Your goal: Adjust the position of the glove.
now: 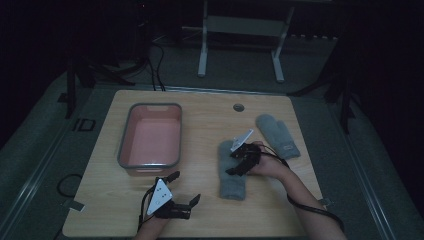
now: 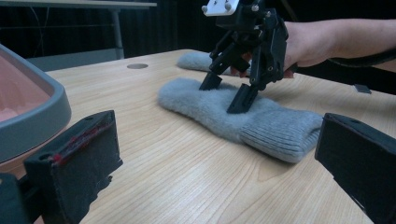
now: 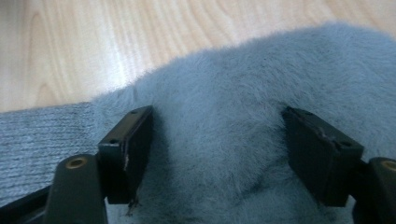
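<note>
Item: near mitten (image 1: 233, 172), grey, fuzzy body with ribbed cuff, lying flat on the table (image 1: 210, 215) right of centre, cuff toward me. My right gripper (image 1: 239, 161) stands on its body, jaws spread wide with the tips pressed into the pile, fleece between them but not yet pinched; I judge this the set-up for a pinch and lift, the tips straddling a fold of fabric thick enough to grab. Far mitten (image 1: 278, 134), same grey, lies apart toward the table's right back corner, untouched, likely waiting its turn. Bin (image 1: 150, 137), pink inside with a grey rim, sits on the left half with nothing in it, a probable home for the pair. My left gripper (image 1: 181, 190) hangs near the front edge below the bin, jaws open on nothing, kept clear of the work. Count: mittens, two; bin, one; grippers, two; table, one, with one round hole (image 1: 238, 107) near its back edge.
</note>
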